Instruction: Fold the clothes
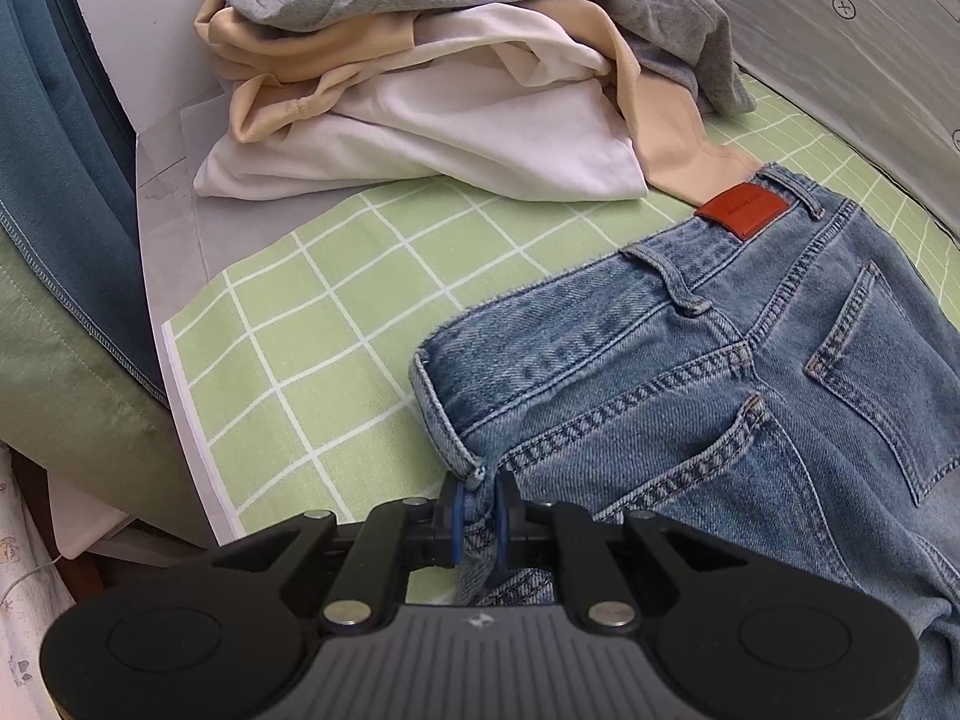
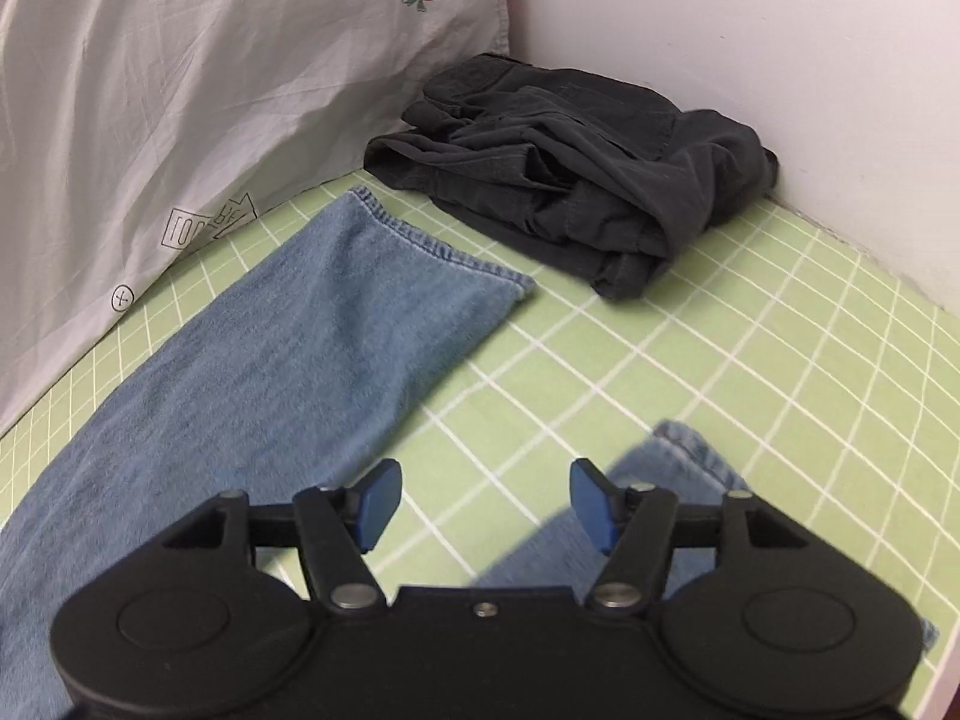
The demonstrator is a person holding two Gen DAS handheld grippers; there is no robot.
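Blue jeans (image 1: 690, 396) lie back side up on a green checked sheet (image 1: 312, 324), with a red leather patch (image 1: 747, 210) at the waistband. My left gripper (image 1: 479, 516) is shut on the near corner of the waistband. In the right wrist view one jeans leg (image 2: 288, 348) stretches flat across the sheet (image 2: 750, 372), its hem toward the far pillow. A second leg end (image 2: 690, 462) lies crumpled just past my right gripper (image 2: 486, 504), which is open and empty above the sheet.
A pile of grey, beige and white clothes (image 1: 456, 90) sits at the far end of the bed. Dark grey folded trousers (image 2: 576, 174) lie in the corner by the white wall (image 2: 780, 60). A grey pillow (image 2: 210, 90) with a carrot print runs along the left.
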